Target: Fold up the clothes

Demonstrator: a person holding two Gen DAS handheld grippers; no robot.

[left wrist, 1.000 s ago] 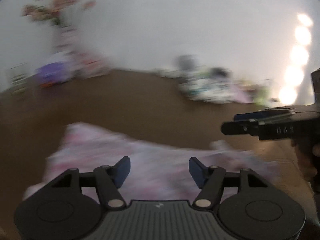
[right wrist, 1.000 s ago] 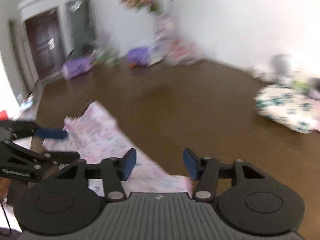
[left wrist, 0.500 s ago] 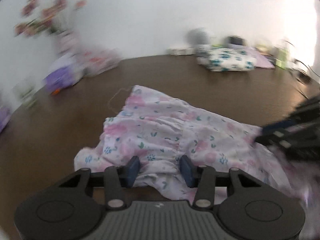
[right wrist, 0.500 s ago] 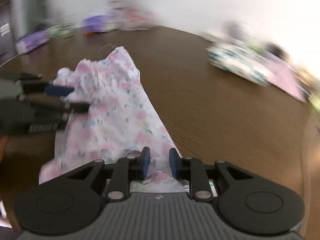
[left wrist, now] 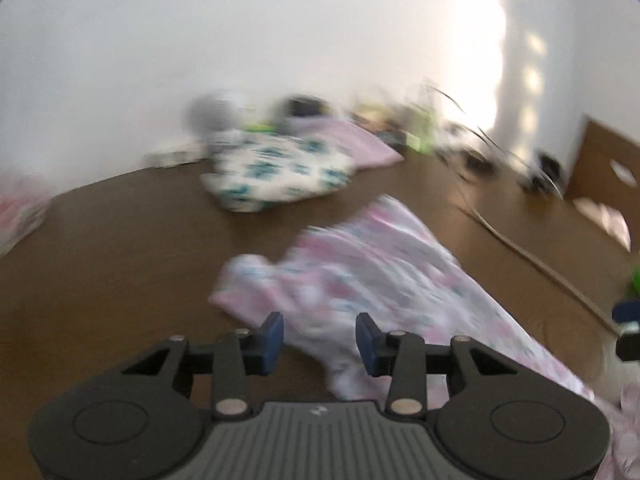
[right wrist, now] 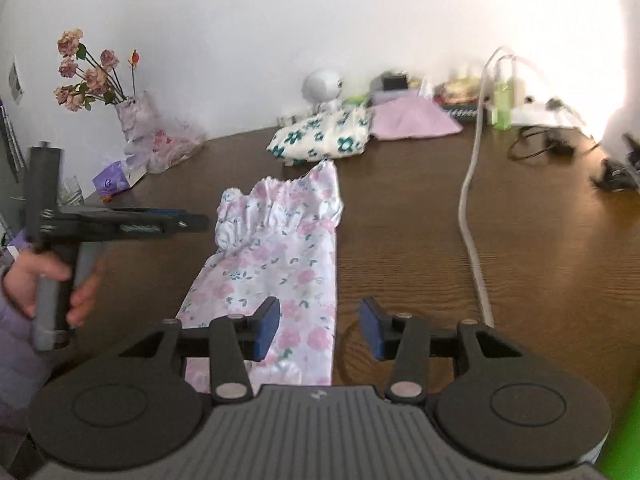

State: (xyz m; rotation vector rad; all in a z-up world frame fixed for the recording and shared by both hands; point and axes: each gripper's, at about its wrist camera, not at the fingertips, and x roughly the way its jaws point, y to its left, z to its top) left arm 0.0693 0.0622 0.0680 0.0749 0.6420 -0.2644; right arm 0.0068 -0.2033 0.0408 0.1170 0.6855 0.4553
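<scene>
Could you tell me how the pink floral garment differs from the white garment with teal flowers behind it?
The pink floral garment lies spread long and flat mid-table; the teal-flowered garment sits bunched in a heap near the wall. The pink one has a gathered, ruffled top; the other shows no clear shape. Both are floral prints resting on the brown table.

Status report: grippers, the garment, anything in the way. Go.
Right gripper opening, nothing pinched. Left gripper open over cloth, no grip. Pink floral garment flat on table, folded lengthwise. White cable beside it, apart.
</scene>
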